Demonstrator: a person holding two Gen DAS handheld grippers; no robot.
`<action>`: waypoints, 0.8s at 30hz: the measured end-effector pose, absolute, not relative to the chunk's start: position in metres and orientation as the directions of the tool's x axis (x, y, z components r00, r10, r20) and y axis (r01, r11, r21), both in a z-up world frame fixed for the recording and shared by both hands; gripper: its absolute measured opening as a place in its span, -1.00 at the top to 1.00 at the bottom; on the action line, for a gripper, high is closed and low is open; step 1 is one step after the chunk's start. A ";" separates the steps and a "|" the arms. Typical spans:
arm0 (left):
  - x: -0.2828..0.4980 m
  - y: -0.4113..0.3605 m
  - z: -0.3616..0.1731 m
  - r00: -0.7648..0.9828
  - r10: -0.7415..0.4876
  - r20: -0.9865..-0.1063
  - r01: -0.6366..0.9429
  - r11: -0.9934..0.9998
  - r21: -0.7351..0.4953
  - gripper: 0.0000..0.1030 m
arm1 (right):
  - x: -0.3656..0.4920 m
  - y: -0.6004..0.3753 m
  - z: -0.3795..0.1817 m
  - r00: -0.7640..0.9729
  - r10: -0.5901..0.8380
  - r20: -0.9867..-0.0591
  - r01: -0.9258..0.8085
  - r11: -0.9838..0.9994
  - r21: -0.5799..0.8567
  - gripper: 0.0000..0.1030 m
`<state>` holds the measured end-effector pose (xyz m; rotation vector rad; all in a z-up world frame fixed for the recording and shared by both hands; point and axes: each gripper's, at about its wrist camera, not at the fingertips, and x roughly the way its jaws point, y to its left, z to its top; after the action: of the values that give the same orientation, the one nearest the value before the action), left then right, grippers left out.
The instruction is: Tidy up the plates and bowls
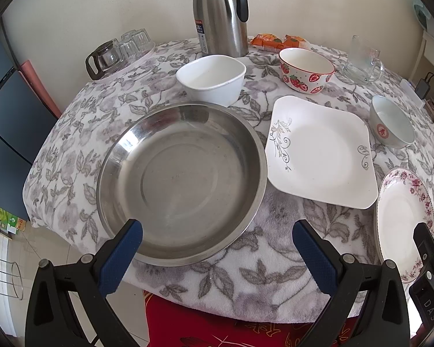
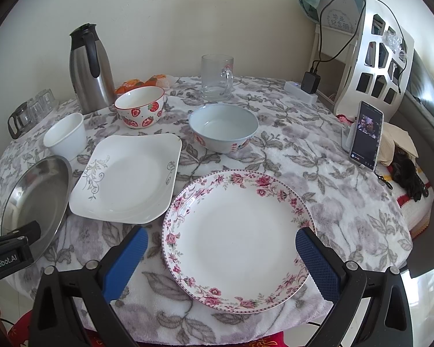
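Grippers both gape wide, holding nothing! Left gripper hangs at six o'clock of the steel pan, one pad over its near rim. Right gripper straddles the floral plate. Square plate sits at ten o'clock from that, blue bowl at twelve, strawberry bowl and white bowl farther back on the tablecloth.
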<state>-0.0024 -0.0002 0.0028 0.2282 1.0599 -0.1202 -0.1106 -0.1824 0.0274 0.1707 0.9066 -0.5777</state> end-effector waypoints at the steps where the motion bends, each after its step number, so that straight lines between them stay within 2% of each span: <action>1: -0.002 0.000 0.003 0.485 0.011 -0.874 0.207 0.970 0.128 -1.00 | -0.111 -0.182 0.027 0.477 -0.400 -0.783 0.540 0.836 -0.098 -1.00; 24: -0.002 0.000 0.003 0.484 0.013 -0.875 0.207 0.970 0.129 -1.00 | -0.110 -0.181 0.026 0.475 -0.401 -0.784 0.539 0.836 -0.101 -1.00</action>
<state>-0.0022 -0.0005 0.0028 0.2292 1.0611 -0.1196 -0.1100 -0.1813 0.0260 0.1686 0.9097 -0.5780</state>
